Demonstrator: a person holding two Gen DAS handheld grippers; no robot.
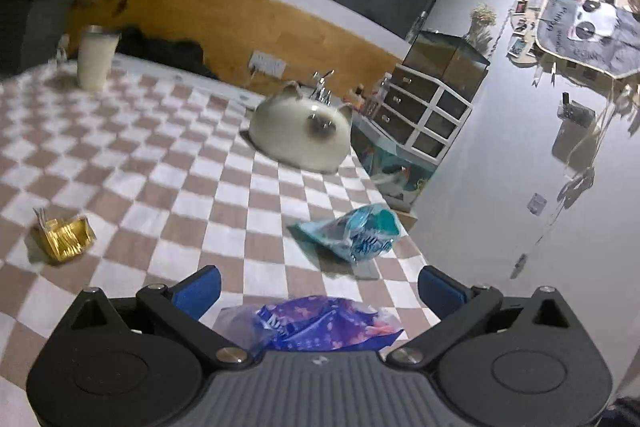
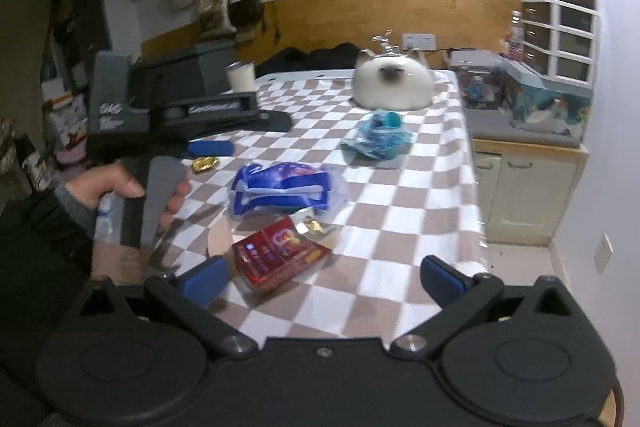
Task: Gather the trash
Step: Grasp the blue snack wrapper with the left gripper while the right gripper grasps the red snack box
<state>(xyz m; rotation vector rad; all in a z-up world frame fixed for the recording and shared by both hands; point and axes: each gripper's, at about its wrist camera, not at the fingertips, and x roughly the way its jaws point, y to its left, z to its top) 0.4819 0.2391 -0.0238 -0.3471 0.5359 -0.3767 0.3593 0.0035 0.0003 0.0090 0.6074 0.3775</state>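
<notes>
Trash lies on a checkered tablecloth [image 2: 400,227]. A blue-purple wrapper [image 1: 320,323] sits low between my left gripper's [image 1: 320,287] open fingers; it also shows in the right wrist view [image 2: 284,187]. A teal wrapper [image 1: 356,235] lies ahead to the right, also seen from the right [image 2: 378,137]. A gold foil wrapper [image 1: 64,237] lies at the left, also seen from the right [image 2: 205,163]. A red box [image 2: 280,259] lies just ahead of my open, empty right gripper [image 2: 322,279]. The left gripper [image 2: 212,147] is seen held in a hand at left.
A white cat-shaped container [image 1: 302,133] and a white cup [image 1: 94,61] stand at the table's far side. A drawer cabinet [image 1: 424,111] and a low cupboard [image 2: 528,187] stand right of the table. The table's right edge [image 2: 476,187] drops to the floor.
</notes>
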